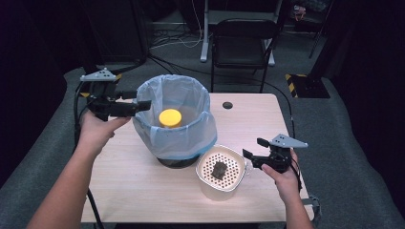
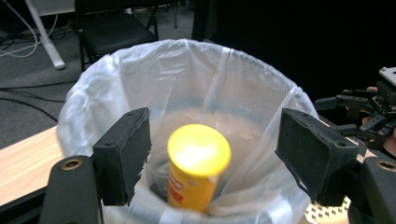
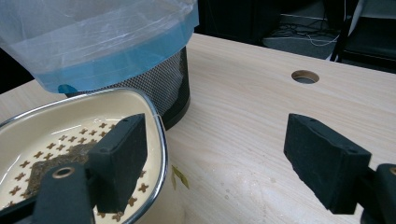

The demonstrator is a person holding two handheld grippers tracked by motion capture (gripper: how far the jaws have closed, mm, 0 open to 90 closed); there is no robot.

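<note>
A yellow-lidded can [image 1: 170, 118] stands in a wire bin lined with a pale blue bag [image 1: 191, 95] at the table's middle. My left gripper [image 1: 142, 101] hovers at the bin's left rim and is open; in the left gripper view its pads flank the can [image 2: 198, 165], which sits lower in the bag, apart from them. A cream perforated bowl [image 1: 203, 179] holding a dark lump [image 1: 219, 170] sits in front of the bin on the right. My right gripper [image 1: 251, 147] is open beside the bowl's right rim [image 3: 154, 112], with nothing between its pads.
The wooden table [image 1: 143, 191] has a round hole [image 1: 227, 105] at the back right. A small leaf scrap [image 3: 180, 176] lies beside the bowl. Behind the table stand a black chair [image 1: 241, 43] and a box with yellow-black tape [image 1: 308, 86].
</note>
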